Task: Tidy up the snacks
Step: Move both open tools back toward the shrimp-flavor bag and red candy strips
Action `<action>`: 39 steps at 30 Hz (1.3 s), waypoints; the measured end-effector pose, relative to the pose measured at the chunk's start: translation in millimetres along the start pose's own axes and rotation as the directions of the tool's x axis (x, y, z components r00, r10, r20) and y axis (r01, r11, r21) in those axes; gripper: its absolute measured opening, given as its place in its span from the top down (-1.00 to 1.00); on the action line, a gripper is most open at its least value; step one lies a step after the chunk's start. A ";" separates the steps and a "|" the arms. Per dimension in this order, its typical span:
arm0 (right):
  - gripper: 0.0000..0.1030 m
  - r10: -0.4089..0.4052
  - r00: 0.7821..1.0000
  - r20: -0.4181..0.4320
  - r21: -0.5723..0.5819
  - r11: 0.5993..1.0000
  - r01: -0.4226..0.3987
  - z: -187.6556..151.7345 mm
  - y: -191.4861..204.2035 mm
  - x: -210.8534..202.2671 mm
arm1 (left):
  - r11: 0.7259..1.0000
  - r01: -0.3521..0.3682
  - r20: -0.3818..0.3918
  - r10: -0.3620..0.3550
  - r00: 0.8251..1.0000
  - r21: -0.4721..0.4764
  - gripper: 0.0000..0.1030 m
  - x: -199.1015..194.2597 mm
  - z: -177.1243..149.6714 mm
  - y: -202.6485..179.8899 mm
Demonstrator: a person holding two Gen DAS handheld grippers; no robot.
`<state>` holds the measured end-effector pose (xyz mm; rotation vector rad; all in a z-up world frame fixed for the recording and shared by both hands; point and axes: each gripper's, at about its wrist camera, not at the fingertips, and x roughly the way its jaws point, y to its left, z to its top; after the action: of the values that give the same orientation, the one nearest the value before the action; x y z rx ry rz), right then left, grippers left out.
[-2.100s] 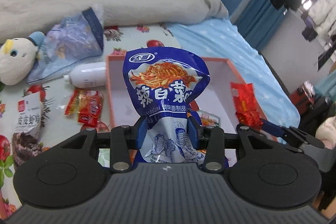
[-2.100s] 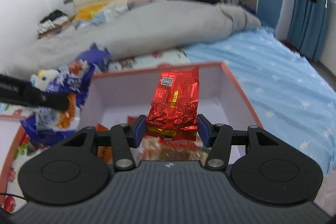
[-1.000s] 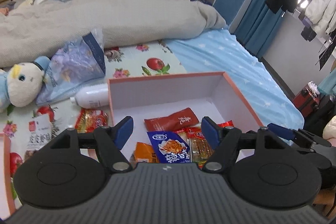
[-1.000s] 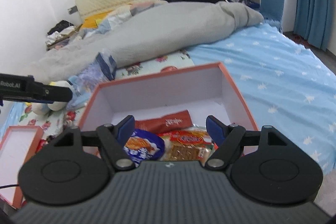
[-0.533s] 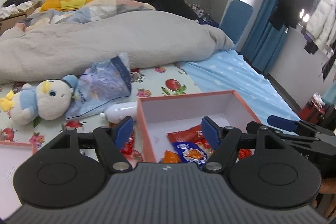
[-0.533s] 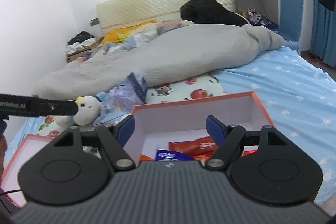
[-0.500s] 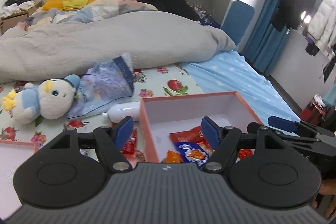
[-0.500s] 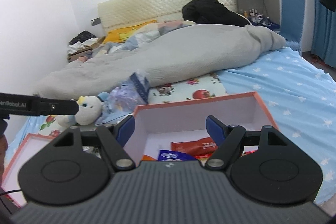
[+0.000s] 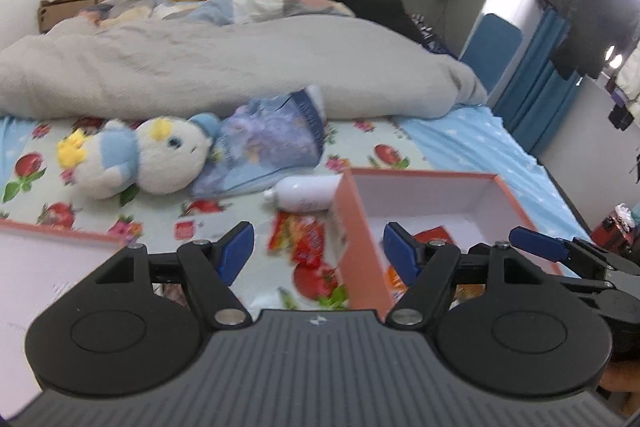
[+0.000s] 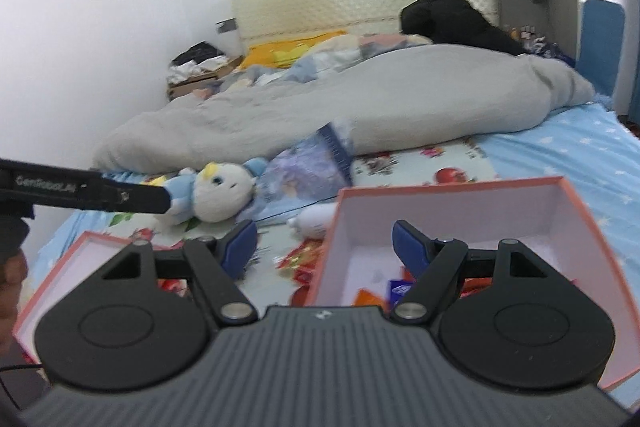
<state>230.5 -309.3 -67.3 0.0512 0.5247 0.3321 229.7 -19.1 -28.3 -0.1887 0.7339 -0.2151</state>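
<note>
Floral bedsheet (image 9: 168, 223) bears crinkled red snack packets (image 9: 298, 241); both hand-held grippers (image 9: 316, 251) (image 10: 324, 247) spread, empty.

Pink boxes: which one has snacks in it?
The pink box on the right, beside the white bottle; the left pink box shows only bare white lining.

I see a bed (image 9: 472, 143) with a fruit-print sheet (image 9: 360, 155) and grey duvet (image 9: 240, 67). On it lie a plush toy (image 9: 152, 159), bag (image 9: 272, 151), white bottle (image 9: 308, 193), red packets (image 9: 300, 239), and two boxes (image 9: 362, 239) (image 10: 52, 275).
</note>
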 end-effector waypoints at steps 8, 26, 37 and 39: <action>-0.49 -0.060 0.998 0.006 -0.047 0.997 0.060 -31.2 35.2 4.6 | 0.995 -0.042 -0.037 0.039 0.999 -0.093 -0.47 2.2 -42.9 52.2; -0.47 -0.083 0.995 -0.054 -0.122 0.990 0.076 -70.4 102.0 28.9 | 0.979 -0.017 -0.092 -0.002 0.996 -0.205 -0.47 19.5 -109.1 119.3; -0.38 -0.096 0.991 -0.098 -0.159 0.984 0.079 -70.0 115.7 89.4 | 0.975 -0.028 -0.103 0.006 0.995 -0.220 -0.47 61.8 -111.3 140.0; -0.38 -0.110 0.989 -0.103 -0.171 0.981 0.091 -67.4 116.7 103.3 | 0.975 -0.030 -0.110 0.006 0.994 -0.221 -0.47 71.8 -109.5 143.7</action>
<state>246.1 -167.9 -160.2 -0.1561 0.6073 0.2798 225.5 90.0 -189.2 -0.3856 0.8680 -0.1263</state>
